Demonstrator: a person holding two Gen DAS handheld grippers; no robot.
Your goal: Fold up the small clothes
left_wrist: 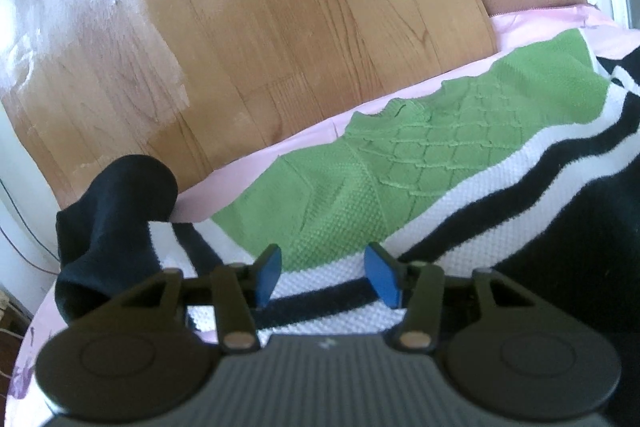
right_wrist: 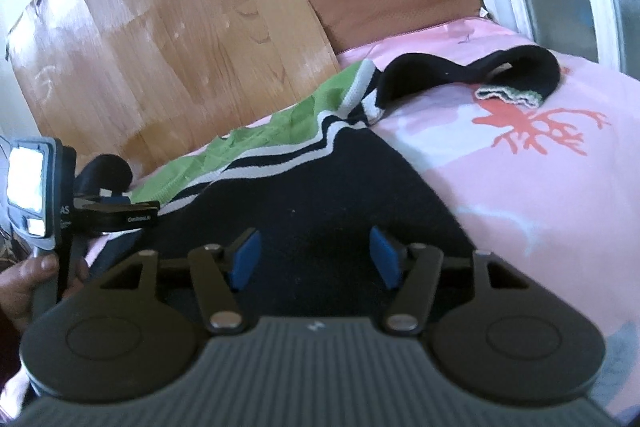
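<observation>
The sweater (right_wrist: 304, 163), green, white and black, lies spread on the pink bed (right_wrist: 520, 155), one sleeve (right_wrist: 480, 67) trailing far right. Both tools are released above it: left tool (left_wrist: 324, 275) over the striped part, right tool (right_wrist: 316, 259) over the black part. It looks like between folds; next, grip an edge or sleeve and fold inward.

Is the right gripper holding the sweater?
No, the right gripper has its blue jaws spread apart, with nothing pinched between them, above the black, white and green knitted sweater.
</observation>
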